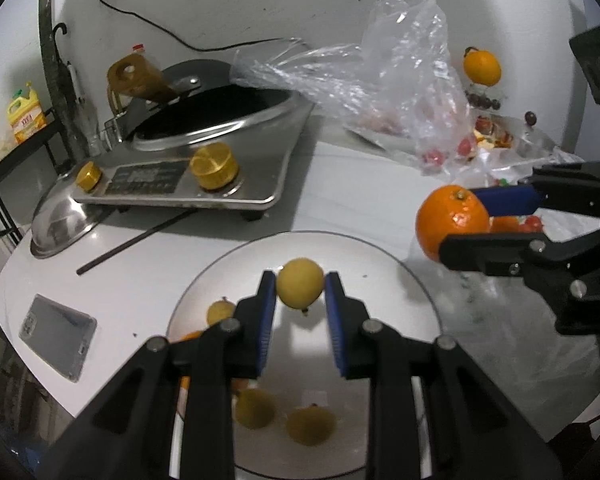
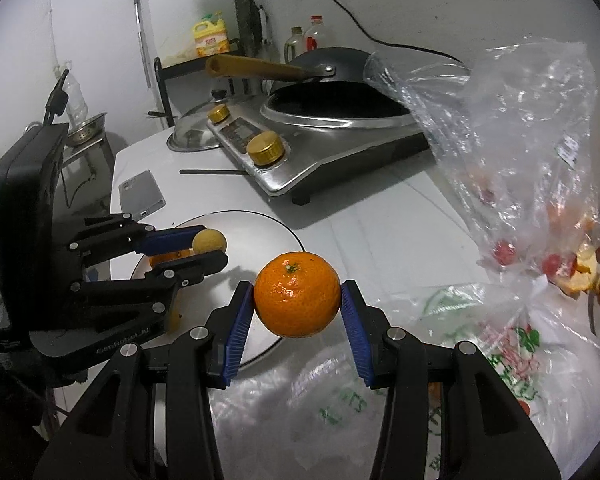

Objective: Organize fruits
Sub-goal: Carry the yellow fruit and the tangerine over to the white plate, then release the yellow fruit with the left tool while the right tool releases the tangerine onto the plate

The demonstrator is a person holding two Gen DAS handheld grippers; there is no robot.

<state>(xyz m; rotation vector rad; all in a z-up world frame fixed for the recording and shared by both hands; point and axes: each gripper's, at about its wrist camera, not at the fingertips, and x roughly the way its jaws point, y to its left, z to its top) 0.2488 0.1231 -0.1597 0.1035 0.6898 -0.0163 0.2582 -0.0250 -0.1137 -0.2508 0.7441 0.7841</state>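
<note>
My left gripper [image 1: 300, 290] is shut on a small yellow fruit [image 1: 300, 289] and holds it above the white plate [image 1: 396, 280]. Several yellow fruits [image 1: 310, 426] and an orange piece lie on the plate below. My right gripper [image 2: 298, 296] is shut on an orange [image 2: 298, 294] and holds it over the plate's right rim [image 2: 260, 220]. The left wrist view shows the right gripper [image 1: 468, 222] with the orange [image 1: 452, 222] at right. The right wrist view shows the left gripper [image 2: 204, 246] holding the yellow fruit [image 2: 209, 241].
An induction cooker [image 1: 188, 184] with a black wok [image 1: 220, 112] stands behind the plate. A phone [image 1: 58, 336] lies at left. Clear plastic bags [image 2: 520, 152] with red fruits and peels lie at right. A printed bag [image 2: 440, 380] lies under my right gripper. Another orange [image 1: 482, 67] sits far right.
</note>
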